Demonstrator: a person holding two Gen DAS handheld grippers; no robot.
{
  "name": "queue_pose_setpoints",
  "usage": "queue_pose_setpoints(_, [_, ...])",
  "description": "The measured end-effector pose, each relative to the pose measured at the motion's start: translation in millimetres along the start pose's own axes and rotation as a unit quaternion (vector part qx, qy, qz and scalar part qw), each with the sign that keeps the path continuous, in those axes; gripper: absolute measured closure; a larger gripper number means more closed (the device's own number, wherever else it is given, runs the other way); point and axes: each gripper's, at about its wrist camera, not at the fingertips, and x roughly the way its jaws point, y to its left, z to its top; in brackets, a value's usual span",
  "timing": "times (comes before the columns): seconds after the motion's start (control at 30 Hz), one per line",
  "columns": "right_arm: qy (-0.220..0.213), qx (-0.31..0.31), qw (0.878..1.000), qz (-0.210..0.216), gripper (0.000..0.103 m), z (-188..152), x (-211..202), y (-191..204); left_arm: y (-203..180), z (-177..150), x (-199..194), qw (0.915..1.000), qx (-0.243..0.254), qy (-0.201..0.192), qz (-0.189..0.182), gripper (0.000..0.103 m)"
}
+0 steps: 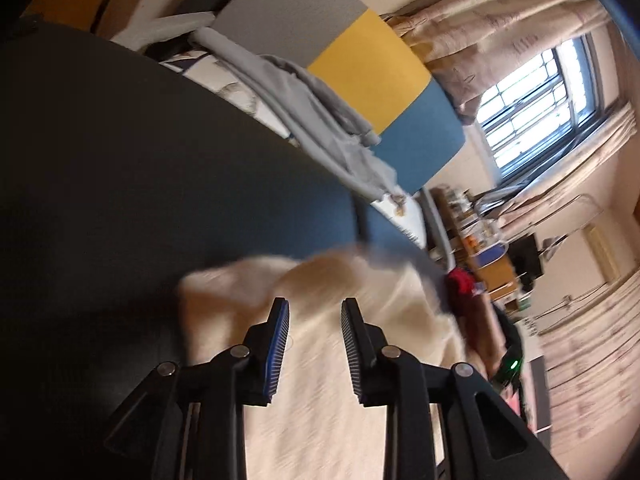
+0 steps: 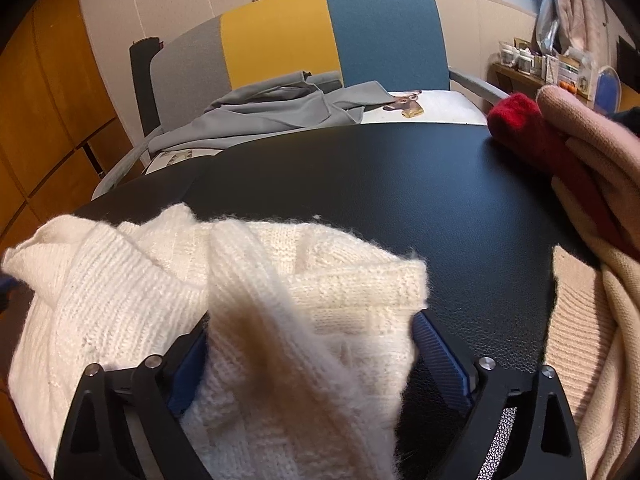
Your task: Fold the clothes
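Right wrist view shows your right gripper [image 2: 310, 354] with its jaws spread wide, the cream knit sweater [image 2: 256, 304] bunched between them; the blue pads [image 2: 440, 360] stand off its folds and do not press it. Take the black table [image 2: 380, 176] as your landmark: the sweater lies rumpled on its near edge, a ribbed band lying across the top of the heap. At the table's right edge a pile of knitwear rests, with a red knit piece [image 2: 516, 120] on the surface beside a pink one [image 2: 580, 128], and a beige ribbed garment [image 2: 580, 320] nearer you. Beyond the table's far edge stands a chair [image 2: 320, 32] with a grey, yellow and blue back, and a grey garment [image 2: 280, 108] is draped over its seat. Left wrist view is blurred; there your left gripper [image 1: 314, 312] hangs above the same sweater [image 1: 320, 380] with its jaws a little apart and nothing between the pads, the cloth lying below them. In this view the table [image 1: 140, 160] fills the left side, the chair [image 1: 360, 60] sits past its edge, and a window [image 1: 532, 100] lies farther off.
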Motion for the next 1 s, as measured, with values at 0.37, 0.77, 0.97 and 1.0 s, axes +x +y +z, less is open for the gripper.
queue_pose_setpoints(0.37, [0.001,0.001,1.000,-0.013,0.003,0.5,0.9,1.0,34.3,-60.9,-27.8,0.9995,0.024,0.018,0.009,0.054])
queue_pose_setpoints(0.77, [0.000,0.001,1.000,-0.031,0.000,-0.3,0.4,2.2,-0.1,-82.3,-20.6,0.9920,0.093,0.035,0.078,0.063])
queue_pose_setpoints(0.97, [0.005,0.011,1.000,-0.027,0.000,-0.3,2.7,-1.0,-5.9,-81.5,-23.4,0.9902,0.101,0.056,0.078,0.064])
queue_pose_setpoints(1.0, [0.005,0.011,1.000,-0.027,0.000,-0.4,2.8,-0.8,-6.8,-81.6,-24.3,0.9895,0.104,0.055,0.083,0.068])
